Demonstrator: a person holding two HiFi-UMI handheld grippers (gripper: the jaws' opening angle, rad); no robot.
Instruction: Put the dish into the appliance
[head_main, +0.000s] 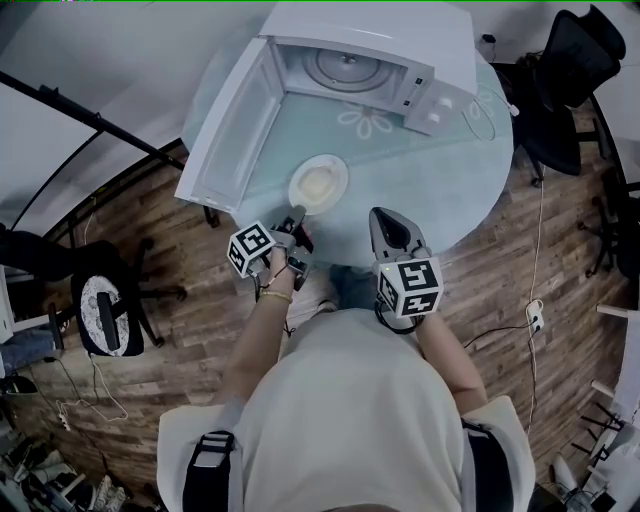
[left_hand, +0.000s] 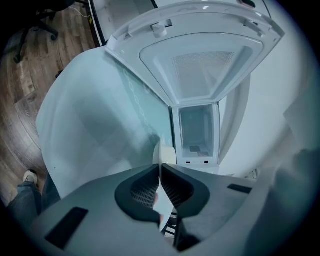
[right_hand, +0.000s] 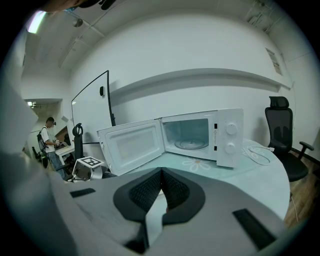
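A cream dish (head_main: 318, 184) lies on the round glass table (head_main: 440, 190), just in front of the white microwave (head_main: 365, 65), whose door (head_main: 235, 130) hangs wide open to the left. My left gripper (head_main: 297, 213) is shut on the dish's near rim. In the left gripper view the rim (left_hand: 167, 154) shows edge-on, pinched between the pads of the left gripper (left_hand: 160, 167), and beyond it stand the open door (left_hand: 200, 65) and the cavity (left_hand: 196, 127). My right gripper (head_main: 383, 215) hovers at the table's near edge, shut and empty (right_hand: 161, 172), facing the microwave (right_hand: 200, 132).
A white cable (head_main: 480, 115) lies on the table to the right of the microwave. Black office chairs stand at the far right (head_main: 575, 60) and the near left (head_main: 105, 310). In the right gripper view, a person (right_hand: 50, 135) stands far off by a whiteboard (right_hand: 92, 110).
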